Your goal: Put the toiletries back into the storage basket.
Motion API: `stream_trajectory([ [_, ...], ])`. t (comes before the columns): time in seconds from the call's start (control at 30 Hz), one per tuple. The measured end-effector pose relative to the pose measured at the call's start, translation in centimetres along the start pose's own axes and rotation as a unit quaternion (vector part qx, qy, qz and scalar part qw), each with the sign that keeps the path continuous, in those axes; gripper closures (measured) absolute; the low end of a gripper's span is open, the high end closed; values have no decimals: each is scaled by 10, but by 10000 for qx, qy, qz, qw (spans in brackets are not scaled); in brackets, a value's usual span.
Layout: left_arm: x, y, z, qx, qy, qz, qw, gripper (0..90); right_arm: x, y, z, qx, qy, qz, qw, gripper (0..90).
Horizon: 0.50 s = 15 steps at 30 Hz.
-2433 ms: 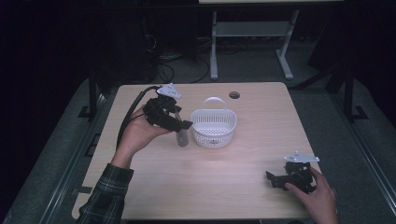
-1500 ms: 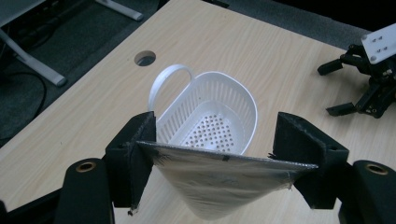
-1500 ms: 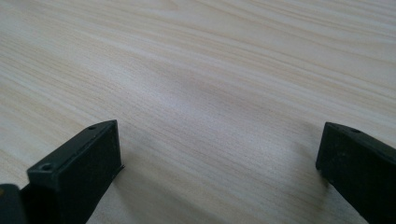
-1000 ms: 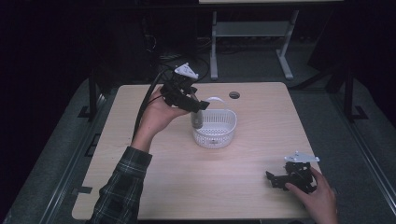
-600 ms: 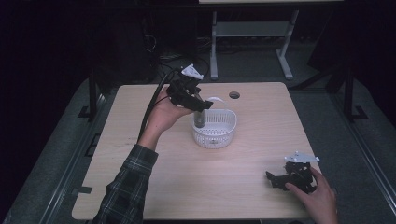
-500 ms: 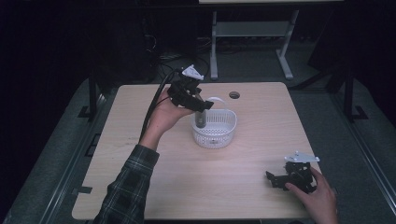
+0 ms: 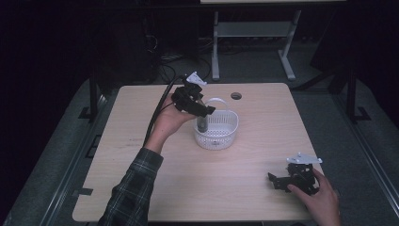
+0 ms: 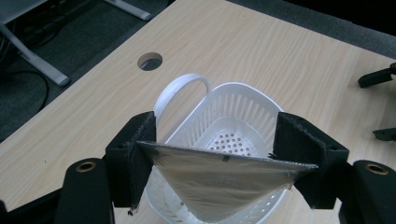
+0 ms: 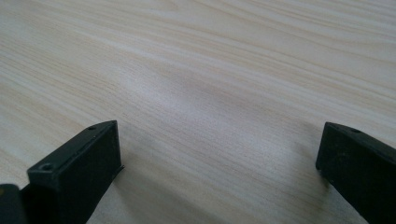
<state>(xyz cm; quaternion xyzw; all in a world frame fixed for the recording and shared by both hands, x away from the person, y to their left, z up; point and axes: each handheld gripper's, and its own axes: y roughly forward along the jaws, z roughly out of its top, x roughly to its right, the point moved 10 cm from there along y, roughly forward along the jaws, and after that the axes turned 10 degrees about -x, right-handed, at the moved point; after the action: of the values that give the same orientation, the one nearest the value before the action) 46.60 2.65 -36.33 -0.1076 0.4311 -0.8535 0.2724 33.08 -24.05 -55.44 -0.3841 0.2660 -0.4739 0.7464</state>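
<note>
A flat silvery pouch [image 8: 219, 179] is clamped by its top edge between the jaws of the left claw [image 7: 200, 109] and is held hanging into the white basket [image 7: 221, 134], at the basket's left wall. The basket is placed on the table [image 7: 188, 188] toward the far edge, beside a round cable hole [image 7: 236, 96]. The right claw [image 7: 278, 181] is rested near the table's near right corner, its jaws spread wide over bare wood.

The left gripper [image 7: 203, 115] is held up in the left hand [image 7: 170, 121], its arm stretched forward, jaws clamped on something. The right gripper [image 7: 278, 181] lies low in the right hand [image 7: 320, 197], jaws wide apart.
</note>
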Motion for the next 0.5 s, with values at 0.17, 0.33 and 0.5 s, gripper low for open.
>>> stream_trajectory([
  [0.17, -1, 7, -4, -24, -25, -32, 10000, 297, 0, 0, 0, -1, -2, -3, 10000, 0],
  [0.33, -1, 11, -7, -26, -46, -30, 10000, 297, 0, 0, 0, -2, -3, -4, 10000, 0],
  [0.5, -1, 18, -11, -60, -54, -46, 10000, 297, 0, 0, 0, 3, 9, -2, 10000, 0],
])
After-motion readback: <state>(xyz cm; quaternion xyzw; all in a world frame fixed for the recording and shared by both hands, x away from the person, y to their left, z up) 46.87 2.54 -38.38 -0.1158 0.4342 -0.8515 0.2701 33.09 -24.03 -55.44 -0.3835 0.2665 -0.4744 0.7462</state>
